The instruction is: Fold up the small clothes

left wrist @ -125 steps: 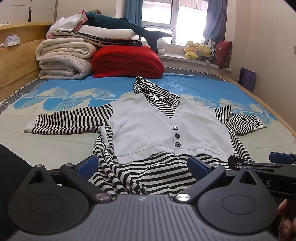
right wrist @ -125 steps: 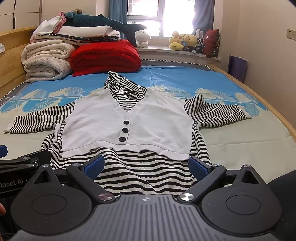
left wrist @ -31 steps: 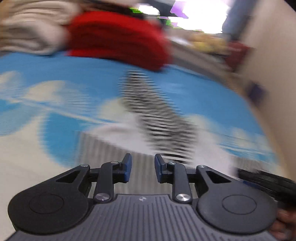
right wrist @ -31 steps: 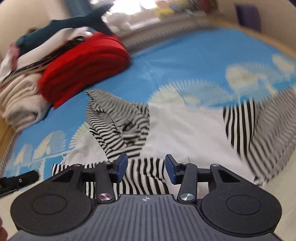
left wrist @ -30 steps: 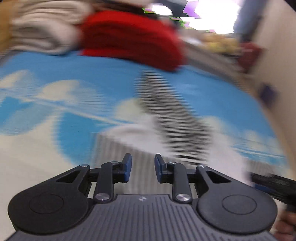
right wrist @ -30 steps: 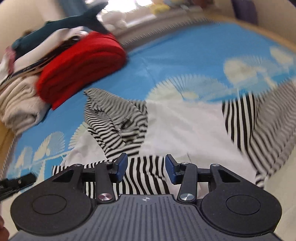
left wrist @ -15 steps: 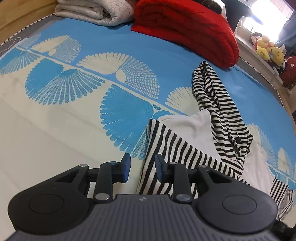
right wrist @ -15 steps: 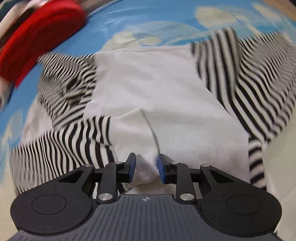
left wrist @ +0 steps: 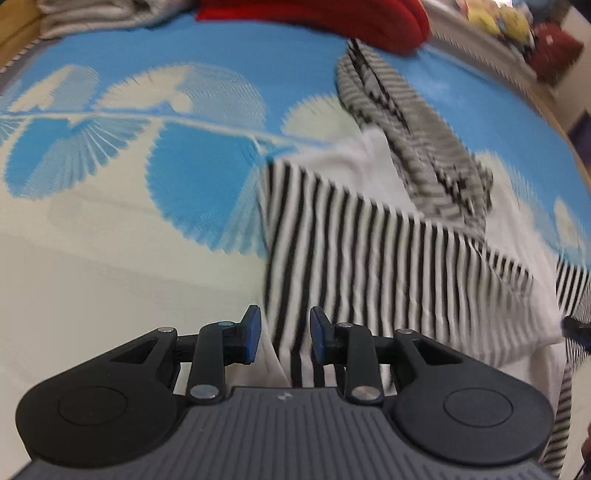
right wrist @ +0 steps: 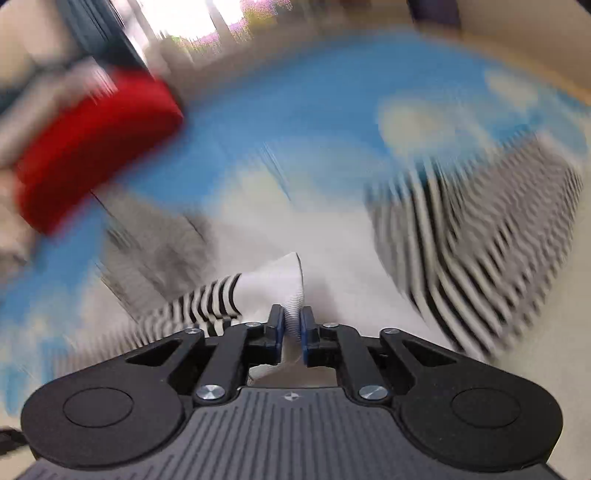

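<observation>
A small black-and-white striped hooded top with a white vest front [left wrist: 369, 240] lies on the bed. Its left sleeve is folded across the body. My left gripper [left wrist: 284, 332] hovers over the folded edge, its jaws a little apart with striped cloth between them but not pinched. My right gripper [right wrist: 291, 325] is shut on the white cuff end of the sleeve [right wrist: 273, 288] and holds it up. The right wrist view is heavily blurred. The other striped sleeve [right wrist: 480, 229] lies spread to the right.
The bed has a blue and cream fan-patterned sheet [left wrist: 110, 147]. A red folded blanket [left wrist: 332, 14] and pale folded blankets [left wrist: 92, 11] lie at the head. Soft toys [left wrist: 495, 18] sit on the window sill at top right.
The right gripper has closed fully on the sleeve cuff and lifted it while swinging fast. The left gripper's jaws have opened slightly and it has shifted over the folded sleeve.
</observation>
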`<state>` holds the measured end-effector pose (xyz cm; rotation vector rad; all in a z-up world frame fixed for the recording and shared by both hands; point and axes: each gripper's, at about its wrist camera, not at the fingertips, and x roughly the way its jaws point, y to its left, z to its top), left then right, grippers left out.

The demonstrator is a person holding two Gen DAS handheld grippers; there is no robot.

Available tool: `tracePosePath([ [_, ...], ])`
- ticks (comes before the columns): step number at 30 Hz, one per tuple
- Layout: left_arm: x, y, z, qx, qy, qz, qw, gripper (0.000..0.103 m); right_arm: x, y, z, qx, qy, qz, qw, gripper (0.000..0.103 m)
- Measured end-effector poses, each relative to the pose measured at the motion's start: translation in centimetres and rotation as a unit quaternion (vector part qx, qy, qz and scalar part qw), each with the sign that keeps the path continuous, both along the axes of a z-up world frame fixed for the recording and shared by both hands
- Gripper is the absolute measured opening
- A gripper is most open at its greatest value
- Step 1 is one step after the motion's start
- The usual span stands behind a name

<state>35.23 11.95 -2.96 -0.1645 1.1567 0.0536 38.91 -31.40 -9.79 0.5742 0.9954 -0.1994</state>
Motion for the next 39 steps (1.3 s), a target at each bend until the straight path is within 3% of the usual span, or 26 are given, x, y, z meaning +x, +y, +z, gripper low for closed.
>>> tracePosePath([
  [3, -0.2, -0.6, -1.4, -0.012, 0.021, -0.016, 0.9996, 0.032, -0.3, -0.5, 0.1, 0.008, -0.016, -0.018, 1.0, 0.017],
  [5, -0.3, -0.7, -2.1, -0.021, 0.026, -0.024, 0.9991, 0.032, -0.2, 0.3, 0.9, 0.014, -0.056, 0.009, 0.998, 0.035],
  [7, -0.5, -1.2, -3.2, 0.016, 0.048, -0.037, 0.998, 0.032, 0.4, 0.4, 0.2, 0.07, -0.051, 0.033, 0.996, 0.048],
  [8, -0.5, -1.5, -4.1, 0.048, 0.062, -0.046, 0.9959, 0.032, 0.7, 0.3, -1.1, 0.106, -0.029, 0.033, 0.993, 0.049],
  [9, -0.6, -1.6, -4.6, 0.064, 0.07, -0.049, 0.9943, 0.035, 1.0, 0.0, -2.4, 0.125, 0.002, 0.026, 0.992, 0.049],
  [11, -0.6, -1.6, -4.5, 0.071, 0.067, -0.047, 0.9941, 0.035, 0.9, -0.4, -4.4, 0.094, 0.067, 0.0, 0.993, 0.048],
  [12, -0.7, -1.8, -3.8, 0.067, 0.053, -0.043, 0.9954, 0.035, 0.8, -0.6, -4.6, 0.086, 0.072, -0.012, 0.994, 0.047],
  [14, -0.9, -2.2, -2.5, 0.04, 0.012, -0.053, 0.9977, 0.035, 0.8, -1.0, -4.4, 0.097, 0.058, -0.015, 0.993, 0.046],
  [15, -0.8, -2.5, -2.7, 0.036, 0.012, -0.065, 0.9972, 0.036, 0.8, -0.9, -4.2, 0.096, 0.05, -0.005, 0.994, 0.046],
  [17, -0.6, -2.5, -5.0, 0.057, 0.07, -0.058, 0.9942, 0.038, 0.6, -0.9, -4.1, 0.088, 0.046, 0.001, 0.995, 0.046],
  [19, -0.5, -2.1, -5.1, 0.054, 0.071, -0.036, 0.9953, 0.041, 0.1, -1.9, -4.0, 0.089, 0.044, -0.013, 0.995, 0.046],
  [24, -0.4, -4.2, -1.3, 0.066, -0.007, -0.073, 0.9952, 0.042, -0.4, -4.6, -1.4, 0.063, -0.015, -0.032, 0.997, 0.046],
  [27, -0.4, -5.7, -1.2, 0.073, -0.01, -0.087, 0.9934, 0.043, -0.7, -7.7, -0.3, 0.037, -0.051, -0.061, 0.996, 0.046],
  [28, -0.4, -5.8, -1.1, 0.064, -0.008, -0.086, 0.9942, 0.043, -0.8, -9.0, 0.0, 0.03, -0.058, -0.072, 0.995, 0.041],
  [31, -0.2, -6.0, -0.9, 0.045, -0.01, -0.089, 0.995, 0.043, -1.7, -13.6, 0.1, 0.031, -0.073, -0.104, 0.991, 0.005],
  [37, 0.2, -6.1, -0.5, 0.039, -0.015, -0.08, 0.9959, 0.043, -3.8, -23.4, -0.9, 0.017, -0.099, -0.221, 0.97, 0.01],
  [39, 0.3, -6.1, -0.5, 0.036, -0.016, -0.079, 0.9961, 0.043, -3.9, -25.7, -3.0, 0.025, -0.088, -0.248, 0.965, 0.029],
])
